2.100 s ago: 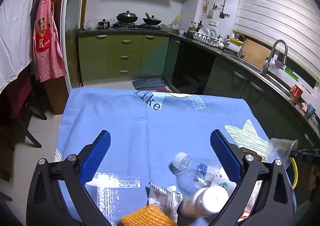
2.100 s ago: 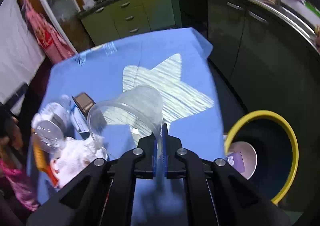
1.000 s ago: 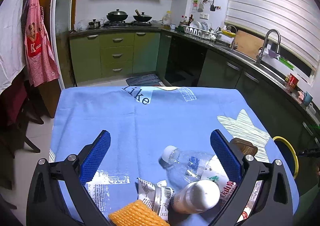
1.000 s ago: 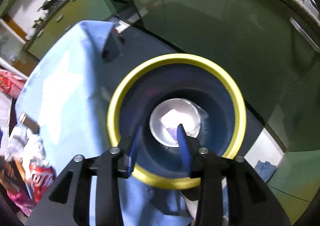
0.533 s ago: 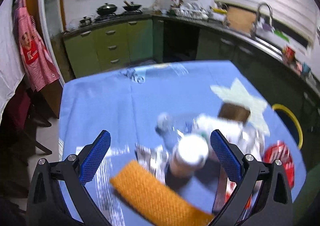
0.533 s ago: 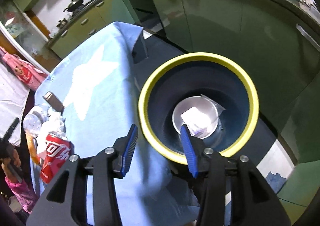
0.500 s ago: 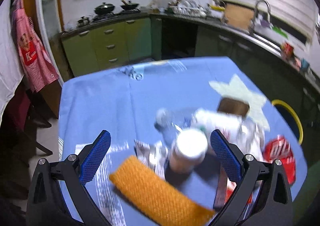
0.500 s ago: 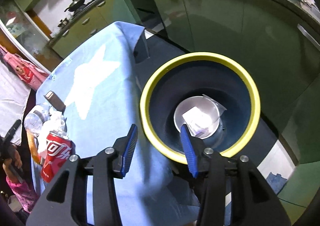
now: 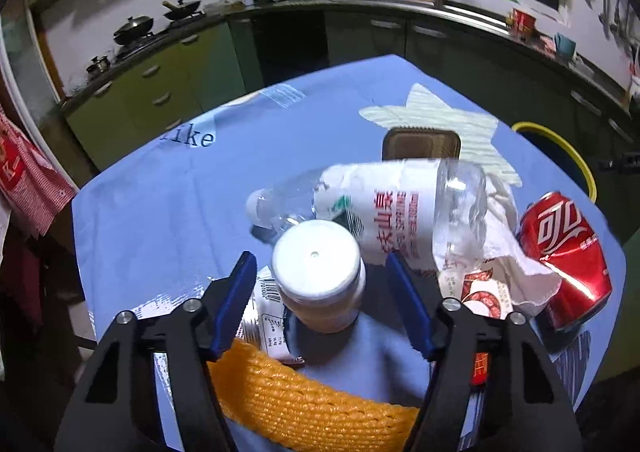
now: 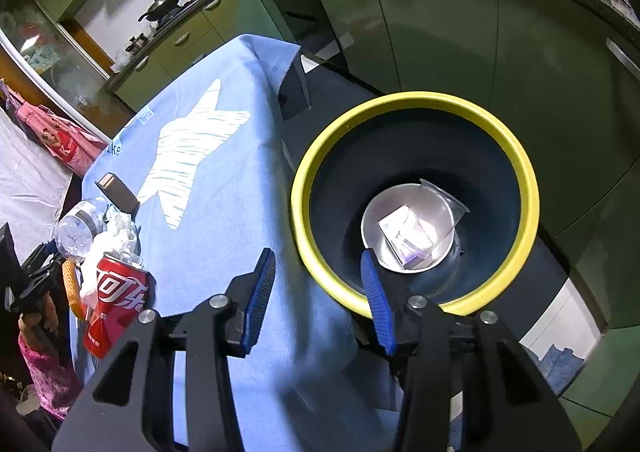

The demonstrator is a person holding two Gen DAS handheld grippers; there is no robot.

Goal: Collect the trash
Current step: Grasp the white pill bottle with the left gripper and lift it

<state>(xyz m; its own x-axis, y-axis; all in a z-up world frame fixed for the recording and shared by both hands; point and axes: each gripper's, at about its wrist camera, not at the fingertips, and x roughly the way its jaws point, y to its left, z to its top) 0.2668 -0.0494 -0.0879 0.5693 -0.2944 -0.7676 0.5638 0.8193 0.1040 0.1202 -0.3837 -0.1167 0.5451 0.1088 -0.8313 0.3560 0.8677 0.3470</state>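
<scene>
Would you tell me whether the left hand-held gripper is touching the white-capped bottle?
Apart: the left wrist view shows gaps between left hand-held gripper pads and white-capped bottle.

Left gripper (image 9: 320, 280) jaws closing, right gripper (image 10: 318, 284) jaws apart.

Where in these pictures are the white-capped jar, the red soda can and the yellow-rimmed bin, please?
White-capped jar (image 9: 316, 254), left wrist view, on its lid.
Red soda can (image 9: 566, 248), left wrist view, on its side.
Yellow-rimmed bin (image 10: 412, 100), right wrist view, on its rim.
</scene>
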